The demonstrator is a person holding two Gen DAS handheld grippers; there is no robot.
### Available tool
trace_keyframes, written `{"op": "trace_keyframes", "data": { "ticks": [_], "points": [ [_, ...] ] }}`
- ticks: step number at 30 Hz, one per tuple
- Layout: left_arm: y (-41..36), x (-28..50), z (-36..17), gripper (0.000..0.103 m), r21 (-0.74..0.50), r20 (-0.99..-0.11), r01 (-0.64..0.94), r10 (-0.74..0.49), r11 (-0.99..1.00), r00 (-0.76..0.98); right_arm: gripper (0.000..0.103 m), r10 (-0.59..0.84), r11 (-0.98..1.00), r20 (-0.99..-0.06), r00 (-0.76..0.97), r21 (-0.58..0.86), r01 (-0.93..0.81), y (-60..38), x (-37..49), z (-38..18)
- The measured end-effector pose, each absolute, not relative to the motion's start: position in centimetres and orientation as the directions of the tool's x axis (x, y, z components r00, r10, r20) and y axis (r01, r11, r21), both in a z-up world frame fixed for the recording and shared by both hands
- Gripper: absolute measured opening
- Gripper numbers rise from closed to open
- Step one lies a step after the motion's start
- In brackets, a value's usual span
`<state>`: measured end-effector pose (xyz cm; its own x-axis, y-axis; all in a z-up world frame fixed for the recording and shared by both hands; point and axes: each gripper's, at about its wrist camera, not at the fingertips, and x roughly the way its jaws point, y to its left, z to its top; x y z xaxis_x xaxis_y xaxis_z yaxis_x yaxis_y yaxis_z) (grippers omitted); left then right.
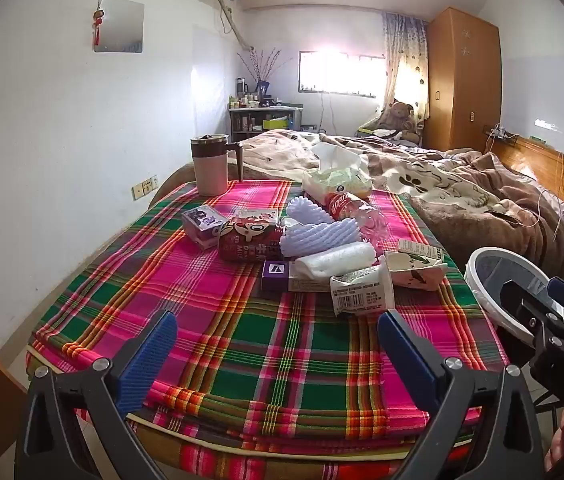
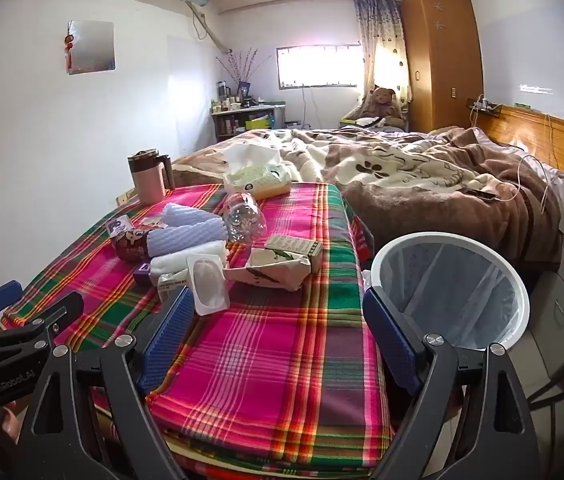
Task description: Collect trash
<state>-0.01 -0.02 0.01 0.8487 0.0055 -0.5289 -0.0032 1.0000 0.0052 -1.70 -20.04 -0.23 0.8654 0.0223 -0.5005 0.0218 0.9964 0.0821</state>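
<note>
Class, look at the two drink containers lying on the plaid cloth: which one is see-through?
The clear plastic bottle with the red label, beside the tissue pack. The red milk can is opaque.

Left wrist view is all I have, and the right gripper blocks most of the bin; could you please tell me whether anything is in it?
Observer: The bin holds only a clear liner; I see no trash inside.
Operator: Thank you. Is the right gripper carrying anything?
Observer: No, the right gripper is open, with only tablecloth showing between its fingers.
</note>
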Motion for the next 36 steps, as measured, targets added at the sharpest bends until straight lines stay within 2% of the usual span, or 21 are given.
{"op": "trace_keyframes", "data": {
  "ticks": [36],
  "points": [
    [-0.43,0.04,0.03,0.102,0.000,-0.530,0.005,-0.004,1.000,0.848,0.088,0.003,0.997,-0.493,0.870,0.072,0.038,-20.11,-1.74,-0.03]
  ]
}}
